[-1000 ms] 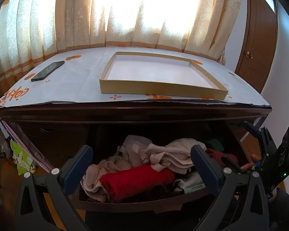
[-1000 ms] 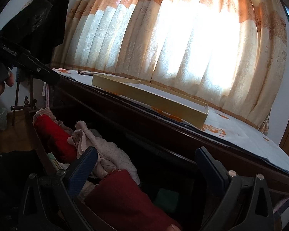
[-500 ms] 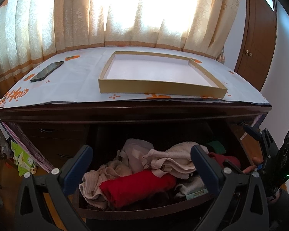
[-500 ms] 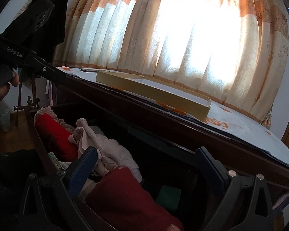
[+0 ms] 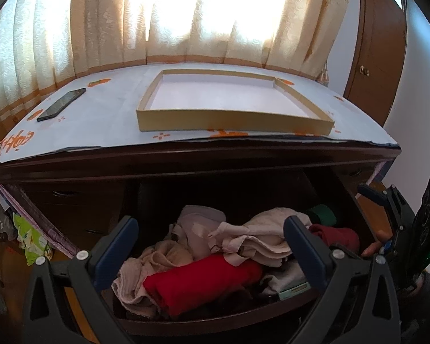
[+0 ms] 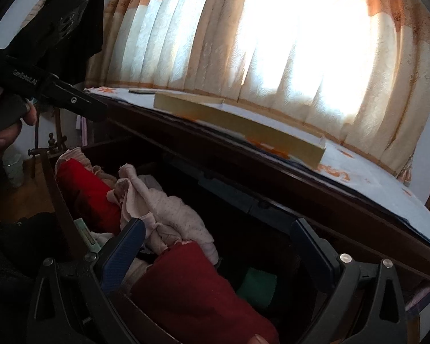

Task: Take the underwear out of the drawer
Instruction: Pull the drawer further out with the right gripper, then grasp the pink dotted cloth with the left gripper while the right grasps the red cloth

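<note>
Curtains of cream and orange cloth (image 5: pixel 157 23) hang across the bright window at 12 o'clock in the left wrist view. Below them stands a big dark brown wooden dresser (image 5: pixel 186 157), and a pale paper cover with orange prints (image 5: pixel 109 114) lies on its top. A wide, flat yellow cardboard tray (image 5: pixel 232 121) sits on the cover at 12 o'clock. A thin black phone (image 5: pixel 61 104) lies well apart from it, at 10 o'clock.

The dark wooden drawer (image 5: pixel 215 319) is pulled out at 6 o'clock, and it is full of soft clothes. A bright red folded cloth (image 5: pixel 203 281) lies at the front. A crumpled beige cloth (image 5: pixel 154 261) touches it at 9 o'clock, and a pale pink bundle (image 5: pixel 261 238) rests on it at 1 o'clock. A dark red cloth (image 5: pixel 338 235) sits at 3 o'clock, with a small green cloth (image 5: pixel 324 215) just behind it. I cannot tell which piece is the underwear.

The left gripper (image 5: pixel 209 255) hovers over the clothes with its blue fingers (image 5: pixel 117 249) spread wide and nothing in them. The right gripper (image 6: pixel 215 255) hovers over the drawer's right end, above the dark red cloth (image 6: pixel 192 289). Its fingers (image 6: pixel 123 258) are spread wide too, and hold nothing.
</note>
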